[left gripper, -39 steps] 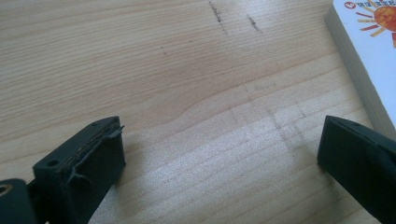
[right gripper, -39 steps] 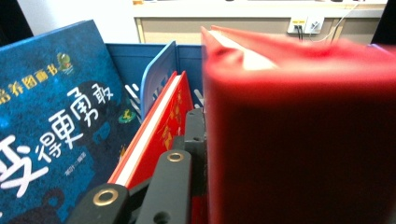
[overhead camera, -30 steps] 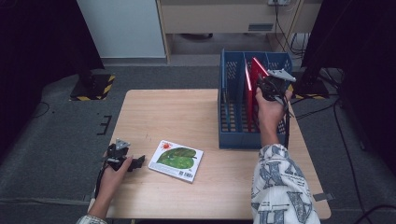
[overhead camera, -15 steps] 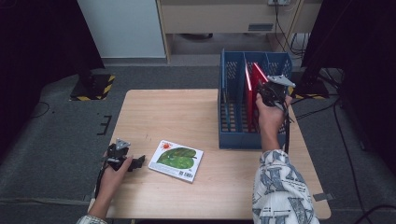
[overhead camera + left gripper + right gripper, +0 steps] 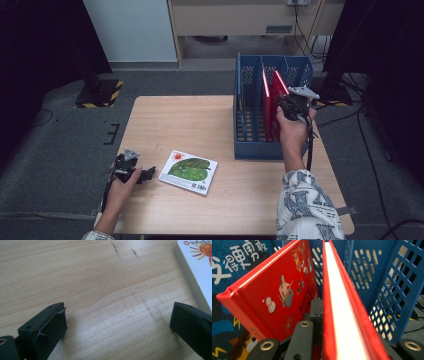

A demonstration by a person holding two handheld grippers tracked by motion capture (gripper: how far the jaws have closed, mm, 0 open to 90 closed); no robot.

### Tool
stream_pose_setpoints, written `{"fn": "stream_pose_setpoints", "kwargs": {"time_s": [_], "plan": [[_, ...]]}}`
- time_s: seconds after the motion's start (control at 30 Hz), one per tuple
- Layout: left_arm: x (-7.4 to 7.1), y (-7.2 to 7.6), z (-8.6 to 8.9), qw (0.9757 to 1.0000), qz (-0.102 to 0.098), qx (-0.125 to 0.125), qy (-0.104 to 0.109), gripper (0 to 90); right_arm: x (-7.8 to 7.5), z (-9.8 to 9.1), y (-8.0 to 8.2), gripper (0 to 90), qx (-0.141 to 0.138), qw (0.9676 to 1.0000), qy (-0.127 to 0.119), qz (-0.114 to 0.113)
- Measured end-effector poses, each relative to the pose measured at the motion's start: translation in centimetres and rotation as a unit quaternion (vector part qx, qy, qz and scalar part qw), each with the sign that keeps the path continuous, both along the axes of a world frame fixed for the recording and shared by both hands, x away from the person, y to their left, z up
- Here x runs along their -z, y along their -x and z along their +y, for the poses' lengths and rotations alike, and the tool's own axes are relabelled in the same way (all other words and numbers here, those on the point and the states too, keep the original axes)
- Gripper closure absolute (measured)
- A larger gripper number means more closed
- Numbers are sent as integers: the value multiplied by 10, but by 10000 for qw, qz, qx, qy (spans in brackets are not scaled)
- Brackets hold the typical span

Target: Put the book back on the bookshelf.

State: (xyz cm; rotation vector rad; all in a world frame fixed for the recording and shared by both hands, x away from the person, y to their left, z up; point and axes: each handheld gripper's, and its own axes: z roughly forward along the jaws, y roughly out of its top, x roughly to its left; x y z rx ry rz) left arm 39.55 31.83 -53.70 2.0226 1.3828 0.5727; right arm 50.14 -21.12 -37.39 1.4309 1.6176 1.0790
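My right gripper (image 5: 291, 104) is over the blue slotted rack (image 5: 248, 107) at the table's right, shut on a red book (image 5: 280, 86) that stands on edge in the rack. In the right gripper view, that red book (image 5: 342, 315) runs up between the jaws with its white page edge facing me. A second red book (image 5: 274, 295) leans to its left. A white book with a green leaf cover (image 5: 189, 171) lies flat near the table's front. My left gripper (image 5: 146, 174) rests on the table just left of it, open (image 5: 117, 322), with bare wood between the jaws.
A blue book with white lettering (image 5: 227, 267) shows at the left of the right gripper view. The rack's lattice wall (image 5: 392, 290) is close on the right. The leaf book's corner (image 5: 197, 267) lies beside the left gripper's right jaw. The wooden table (image 5: 190, 125) stands on grey carpet.
My right hand has shifted slightly lower and nearer, and the red book has moved with it. The left gripper and the leaf book have stayed in place.
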Motion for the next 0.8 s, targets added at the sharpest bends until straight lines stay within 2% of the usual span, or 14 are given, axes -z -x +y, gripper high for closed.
{"fn": "stream_pose_setpoints", "kwargs": {"time_s": [0.07, 0.37, 0.6, 0.8], "plan": [[0, 0, 0, 10000, -2, -1, 2, 0, 0, -1, 2, 778, -30, 10000, 68, 39], [0, 0, 0, 10000, -1, 1, 1, 0, -5, -6, 9, 755, -78, 9996, 35, 252], [0, 0, 0, 10000, -1, 0, 2, 0, -8, -7, 12, 731, -154, 9993, 73, 319], [0, 0, 0, 10000, 0, -1, 2, 0, -9, -8, 14, 718, -193, 9994, 90, 287]]}}
